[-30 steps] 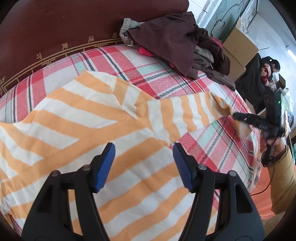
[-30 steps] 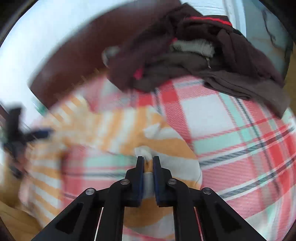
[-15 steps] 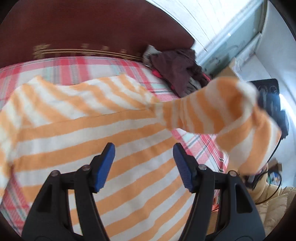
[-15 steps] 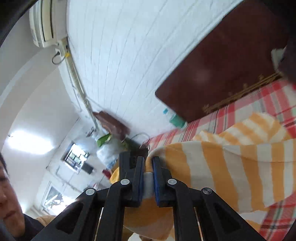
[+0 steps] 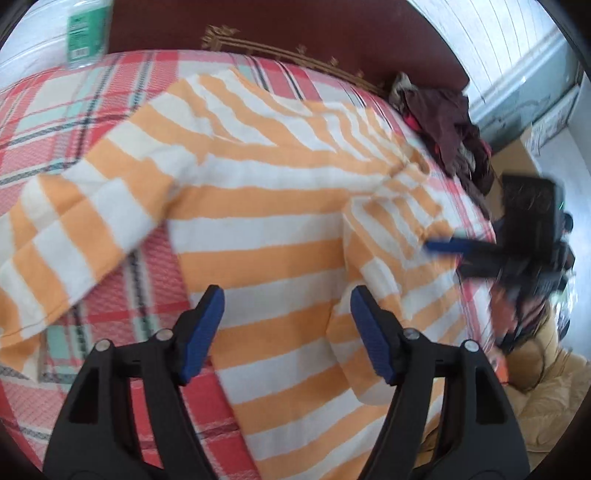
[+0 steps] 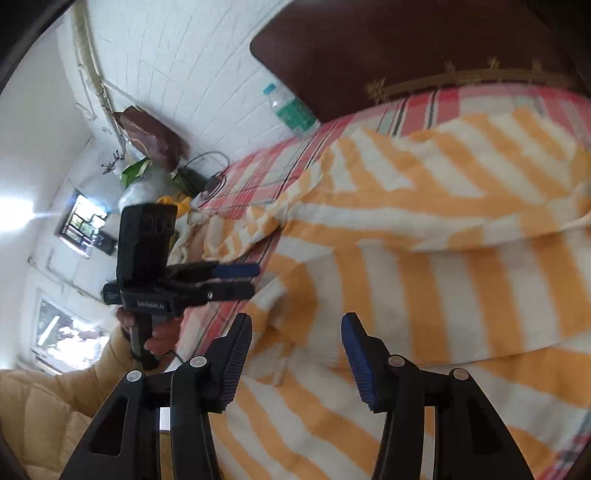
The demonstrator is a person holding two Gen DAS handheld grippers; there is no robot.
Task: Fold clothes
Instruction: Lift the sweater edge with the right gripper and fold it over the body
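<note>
An orange-and-white striped shirt point(image 5: 266, 206) lies spread on the red plaid bed point(image 5: 55, 122). Its right sleeve point(image 5: 399, 236) is folded in over the body; the left sleeve point(image 5: 66, 229) lies out to the left. My left gripper point(image 5: 286, 306) is open and empty above the shirt's lower part. My right gripper point(image 6: 297, 332) is open and empty over the shirt point(image 6: 424, 258). The right gripper also shows in the left wrist view point(image 5: 454, 254) at the shirt's right edge. The left gripper also shows in the right wrist view point(image 6: 240, 278).
A pile of dark brown clothes point(image 5: 447, 125) lies at the far right of the bed by the dark wooden headboard point(image 5: 295, 22). A plastic bottle with a green label point(image 5: 85, 33) stands at the bed's far left. The bed's edge runs along the right point(image 5: 480, 229).
My right gripper carried the sleeve across over the shirt's body, then opened and let it go. The sleeve now lies folded on the shirt. My left gripper stayed open.
</note>
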